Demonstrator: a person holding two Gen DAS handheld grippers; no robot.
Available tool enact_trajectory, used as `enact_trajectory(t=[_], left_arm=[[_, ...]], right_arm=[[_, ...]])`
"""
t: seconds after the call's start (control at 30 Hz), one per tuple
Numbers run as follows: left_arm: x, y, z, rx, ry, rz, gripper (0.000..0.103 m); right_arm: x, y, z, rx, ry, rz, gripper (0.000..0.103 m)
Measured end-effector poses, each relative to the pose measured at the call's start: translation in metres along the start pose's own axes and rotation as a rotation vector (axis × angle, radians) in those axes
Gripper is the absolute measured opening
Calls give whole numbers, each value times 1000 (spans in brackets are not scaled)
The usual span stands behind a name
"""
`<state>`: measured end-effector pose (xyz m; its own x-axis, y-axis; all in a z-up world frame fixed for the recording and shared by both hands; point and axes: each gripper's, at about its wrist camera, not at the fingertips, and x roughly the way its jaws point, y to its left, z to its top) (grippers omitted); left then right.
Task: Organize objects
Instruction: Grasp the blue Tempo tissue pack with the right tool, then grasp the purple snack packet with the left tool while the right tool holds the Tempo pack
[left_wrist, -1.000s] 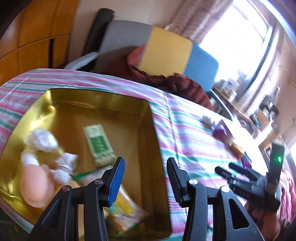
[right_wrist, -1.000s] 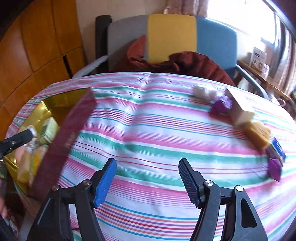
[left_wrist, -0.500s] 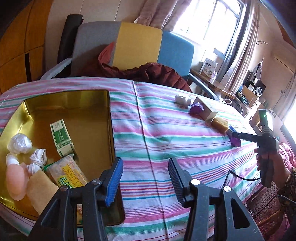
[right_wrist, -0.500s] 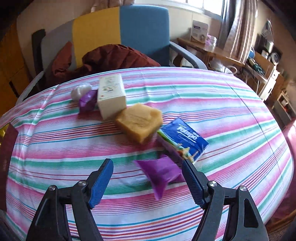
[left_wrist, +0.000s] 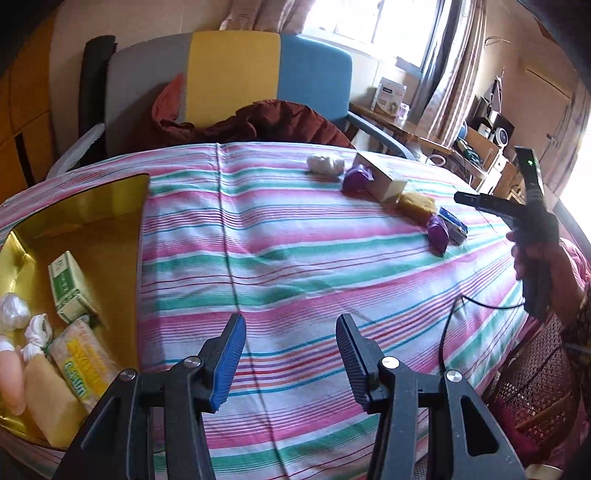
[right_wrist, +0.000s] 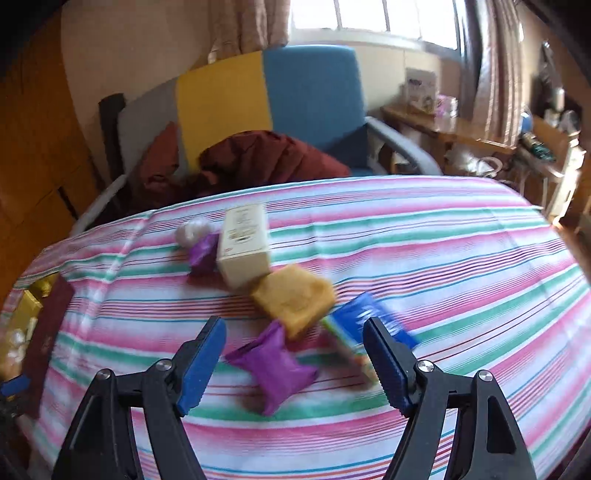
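Left gripper (left_wrist: 290, 356) open, empty, over bare striped cloth (left_wrist: 295, 266); only its view shows gold tin (left_wrist: 110, 206) far left holding green box (left_wrist: 68, 286), yellow packet (left_wrist: 83, 360). Right gripper (right_wrist: 293, 363) open above purple pouch (right_wrist: 273, 365); soap bar (right_wrist: 295, 299), cream box (right_wrist: 243, 243), blue tissue pack (right_wrist: 360, 323) just behind. Labels blurred.

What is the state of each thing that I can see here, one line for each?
Left tool: open, empty, above the tablecloth.
Right tool: open, empty, above the near purple pouch.
Gold tin: open, partly filled.
Green box: lying in the tin.
Cream box: lying on its side on the tablecloth.
Yellow block: flat, touching the cream box.
Blue tissue pack: sealed, lying flat.
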<state>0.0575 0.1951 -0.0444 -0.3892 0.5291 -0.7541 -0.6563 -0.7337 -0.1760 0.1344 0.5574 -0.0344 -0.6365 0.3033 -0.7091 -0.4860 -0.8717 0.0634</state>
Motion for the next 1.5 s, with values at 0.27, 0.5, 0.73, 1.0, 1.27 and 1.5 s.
enact_trajectory(t=[0.27,0.5,0.73,1.0,1.27,1.5], left_arm=[[21,-31,3,58,57,-66,51],[44,-57,11,97,101,-121,51],[69,-74,30,73,133,-153,51],[87,-93,41,65,165,-174,51],[105,-149,67,272,119,-194,74],[130,-199,86,475,103,-192,75]], right_arm=[[47,-40,1,-97,126,-76,77],[74,-40,-5,-67,221,-49,63],[64,-25,-13,-38,279,27,53],[49,2,-13,-89,260,54,53],[62,-39,-11,70,319,-30,53],[66,-40,-13,90,336,-13,54]])
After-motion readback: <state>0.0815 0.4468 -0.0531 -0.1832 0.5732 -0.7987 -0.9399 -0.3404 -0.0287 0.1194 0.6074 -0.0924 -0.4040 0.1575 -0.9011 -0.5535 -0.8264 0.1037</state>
